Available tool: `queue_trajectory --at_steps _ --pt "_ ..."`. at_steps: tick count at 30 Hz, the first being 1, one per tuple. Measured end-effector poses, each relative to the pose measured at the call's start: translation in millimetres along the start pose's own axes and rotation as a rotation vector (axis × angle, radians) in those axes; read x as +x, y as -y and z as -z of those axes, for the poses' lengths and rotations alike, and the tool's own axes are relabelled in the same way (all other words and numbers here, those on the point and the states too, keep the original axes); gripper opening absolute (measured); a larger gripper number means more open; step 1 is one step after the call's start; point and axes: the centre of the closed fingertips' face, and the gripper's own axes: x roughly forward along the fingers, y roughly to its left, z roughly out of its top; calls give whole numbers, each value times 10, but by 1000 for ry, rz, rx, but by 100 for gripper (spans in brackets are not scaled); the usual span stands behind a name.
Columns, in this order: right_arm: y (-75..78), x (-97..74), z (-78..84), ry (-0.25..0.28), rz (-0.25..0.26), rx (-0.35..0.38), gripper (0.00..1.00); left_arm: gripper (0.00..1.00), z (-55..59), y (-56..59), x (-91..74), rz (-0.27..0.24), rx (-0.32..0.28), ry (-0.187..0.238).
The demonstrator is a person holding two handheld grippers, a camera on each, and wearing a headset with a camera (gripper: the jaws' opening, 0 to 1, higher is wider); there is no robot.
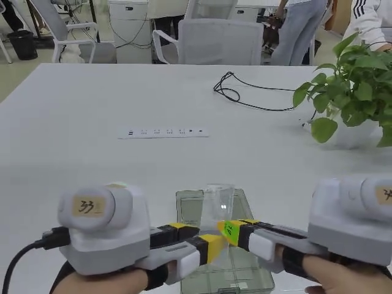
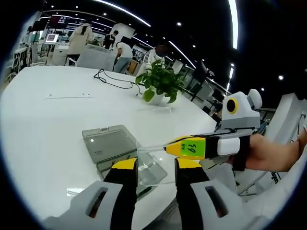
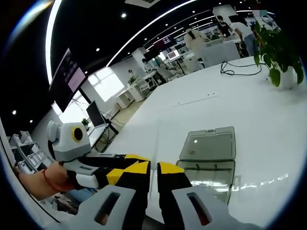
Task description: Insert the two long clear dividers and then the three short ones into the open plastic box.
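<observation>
Clear divider (image 1: pixel 218 205) is pinched in the right gripper's (image 3: pixel 153 168) near-closed jaws over the near box (image 2: pixel 103 143). The left gripper (image 2: pixel 157 165) is level and opposite, jaws apart.

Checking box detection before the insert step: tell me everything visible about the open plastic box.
The open plastic box is clear with a grey tint and rests on the white table. Its lid is swung fully open, lying flat beyond the shallow base, with a small latch tab on its far edge. The right gripper holds a clear divider over it; whether that touches the box cannot be told.
</observation>
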Motion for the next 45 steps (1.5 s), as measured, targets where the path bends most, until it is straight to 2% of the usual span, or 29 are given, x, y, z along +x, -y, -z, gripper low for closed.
queue_trajectory --at_steps 1,4,11,15,20,22,23,26,29,31,33,34,36,38,39,43,45 --pt "-5 -4 3 0 -4 12 7 28 6 -11 -6 -4 20 -6" --pt "0 -6 2 -1 -1 13 7 30 16 13 -7 6 10 -8" --pt "35 -53 -71 9 12 27 7 35 34 39 -33 24 40 -10" --pt "133 -95 -140 8 38 34 7 39 87 38 -74 42 78 -19" --pt "304 -142 -158 -34 80 47 7 45 171 18 -142 62 132 -31" --pt "356 -154 -146 -62 97 49 7 47 202 3 -171 69 151 -35" --pt "408 -163 -140 -75 122 46 7 47 221 -16 -184 71 160 -39" --pt "461 -155 -105 -122 139 58 7 52 277 -48 -207 79 208 -54" --pt "554 -151 -28 -200 183 46 7 57 335 -69 -231 96 233 -62" --pt "691 -127 -54 -233 213 58 7 59 378 -82 -246 104 254 -74" --pt "691 -114 12 -284 227 70 7 63 416 -95 -260 112 268 -80" --pt "727 -111 65 -331 254 59 7 64 439 -107 -270 116 273 -85" --pt "785 -92 123 -387 291 62 7 67 474 -120 -281 125 286 -89" --pt "803 -60 156 -414 307 68 7 70 501 -127 -288 133 297 -96" --pt "822 -50 196 -444 326 80 7 71 516 -132 -294 140 304 -97" --pt "806 13 331 -511 345 133 7 76 555 -159 -308 155 329 -108" --pt "910 42 412 -542 368 150 7 77 572 -172 -321 170 329 -110"
